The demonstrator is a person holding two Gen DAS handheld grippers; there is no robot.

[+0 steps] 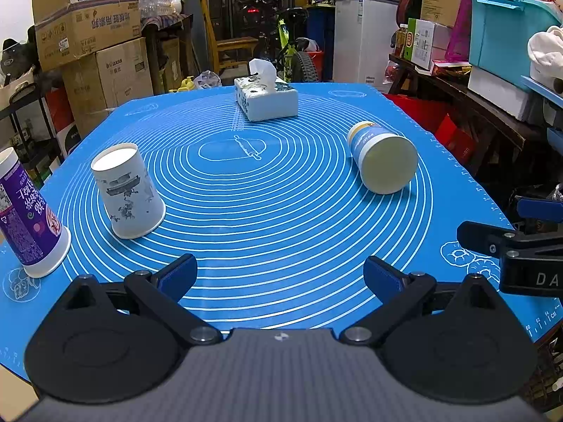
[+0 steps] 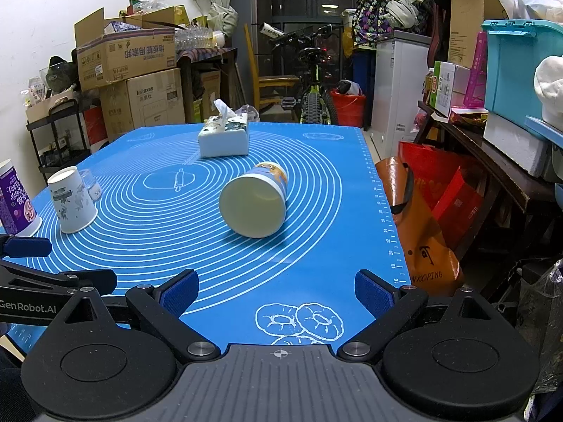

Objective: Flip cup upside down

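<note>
The blue-and-white paper cup [image 2: 255, 204] lies on its side right of the mat's centre, its mouth turned toward the cameras, well apart from both tools. The left tool [image 1: 279, 277] and the right tool [image 2: 276, 293] both hover low over the near edge of the bench with fingers spread wide and nothing between them.

A cup on its side is round and light, so the likeliest trouble is rolling: a finger that nudges the wall before the other side is braced could send it off toward the right edge of the mat, which is near (and beyond that edge a red-and-orange shopping bag [image 2: 422, 232] sits on the floor). Squeezing thin paper hard would probably crush the rim or oval the wall. Tipped over too fast, it may land on its rim askew and topple again.

Two other cups already stand mouth-down on the left: a white printed cup [image 1: 128, 193] and a purple cup [image 1: 30, 218] at the mat's edge; a wide sweep of the left tool could knock them.

The bench is covered by a blue silicone baking mat [image 1: 281, 211] with white concentric rings. A tissue box [image 1: 265, 100] sits at the far side. Behind is a crowded storeroom: cardboard boxes [image 2: 126, 56], a bicycle [image 2: 313, 81], a wooden chair, a white freezer, a teal storage bin.
</note>
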